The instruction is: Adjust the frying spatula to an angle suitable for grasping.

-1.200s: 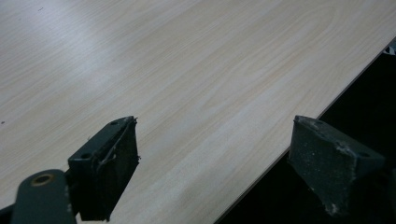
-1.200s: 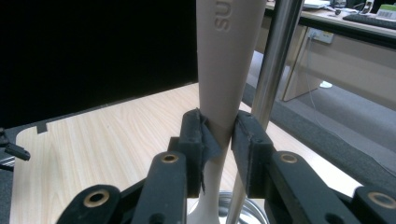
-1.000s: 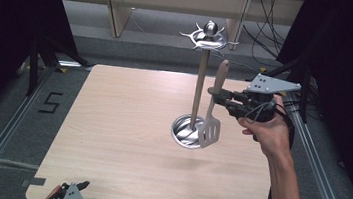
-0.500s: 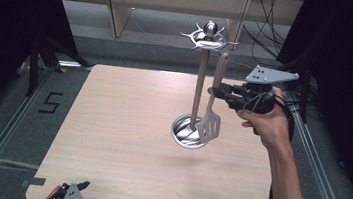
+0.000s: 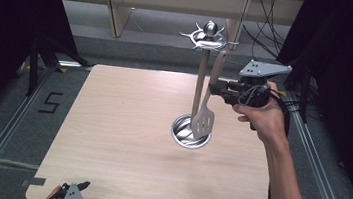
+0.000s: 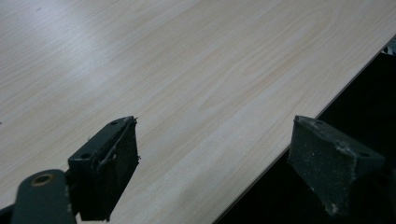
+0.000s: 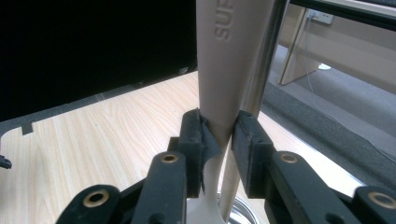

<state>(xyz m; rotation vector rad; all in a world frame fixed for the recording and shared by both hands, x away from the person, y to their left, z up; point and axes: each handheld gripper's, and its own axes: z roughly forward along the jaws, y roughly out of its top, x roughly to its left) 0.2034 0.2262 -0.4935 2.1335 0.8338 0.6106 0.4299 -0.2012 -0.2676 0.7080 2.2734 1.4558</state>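
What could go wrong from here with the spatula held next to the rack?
1. The slotted spatula hangs close beside the utensil rack's pole; a sideways swing could knock the rack over.
2. The right hand-held gripper pinches only the narrow neck of the handle, so the spatula may pivot or slip.
3. The left hand-held gripper lies open at the table edge and might get nudged off.

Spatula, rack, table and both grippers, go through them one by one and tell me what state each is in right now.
Spatula: held upright off the table, handle clamped, slotted head down over the rack's base.
Utensil rack: standing upright, hooks at its top show nothing hanging.
Right gripper: shut on the spatula's handle.
Left gripper: open, holding nothing, at the table's near edge.
Table: bare wood around the rack.
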